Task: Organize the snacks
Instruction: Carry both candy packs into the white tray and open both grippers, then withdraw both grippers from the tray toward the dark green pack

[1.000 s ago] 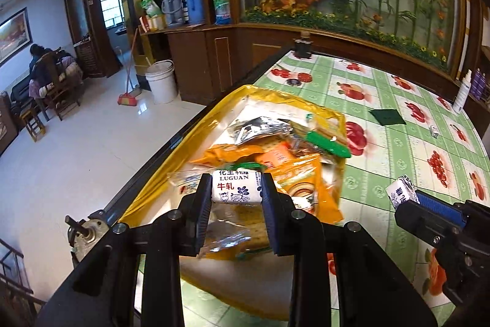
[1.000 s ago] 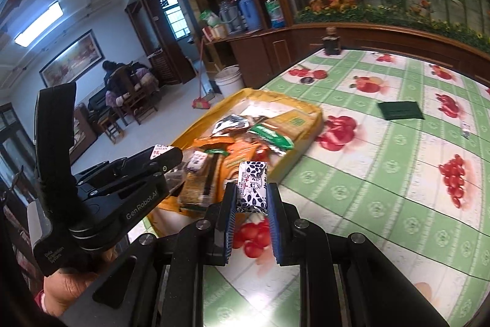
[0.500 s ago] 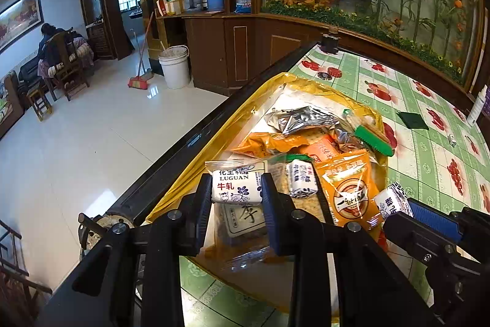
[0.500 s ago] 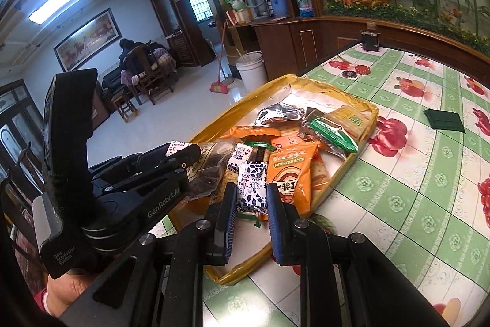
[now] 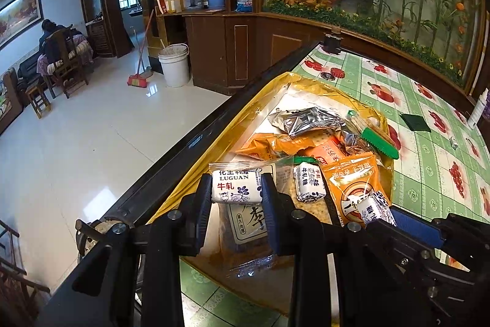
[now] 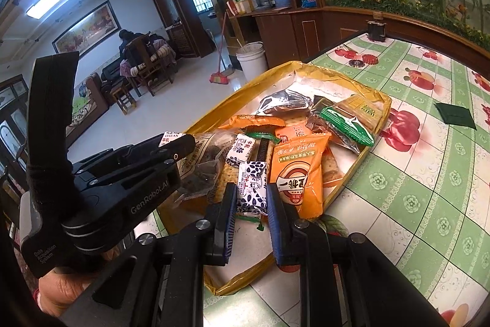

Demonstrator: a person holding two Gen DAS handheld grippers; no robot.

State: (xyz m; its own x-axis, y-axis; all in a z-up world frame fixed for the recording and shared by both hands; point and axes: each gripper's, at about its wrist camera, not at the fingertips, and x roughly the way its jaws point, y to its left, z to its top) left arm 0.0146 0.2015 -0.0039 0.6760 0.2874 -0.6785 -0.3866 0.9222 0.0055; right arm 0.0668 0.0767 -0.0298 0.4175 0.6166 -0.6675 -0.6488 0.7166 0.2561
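Snacks: two wrapped nougat candies in transit above yellow tray [image 5: 196,173] on worktop [image 6: 428,173]. Left tongs [image 5: 236,189] clamp LUGUAN candy [image 5: 235,186]; right tongs [image 6: 251,199] pinch spotted candy [image 6: 251,187]. Step: delivery. Next, likely: lower over free tray spot, release, avoid orange packet [image 6: 301,170].

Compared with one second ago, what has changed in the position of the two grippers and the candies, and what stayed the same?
Both grippers moved in over the yellow tray. The right gripper, earlier above the tablecloth beside the tray, now holds its candy over the snack pile. The left gripper came closer to the packets too. Unchanged: both stay shut on their candies, the left one included; nothing was released, and the tray's snacks lie as before.
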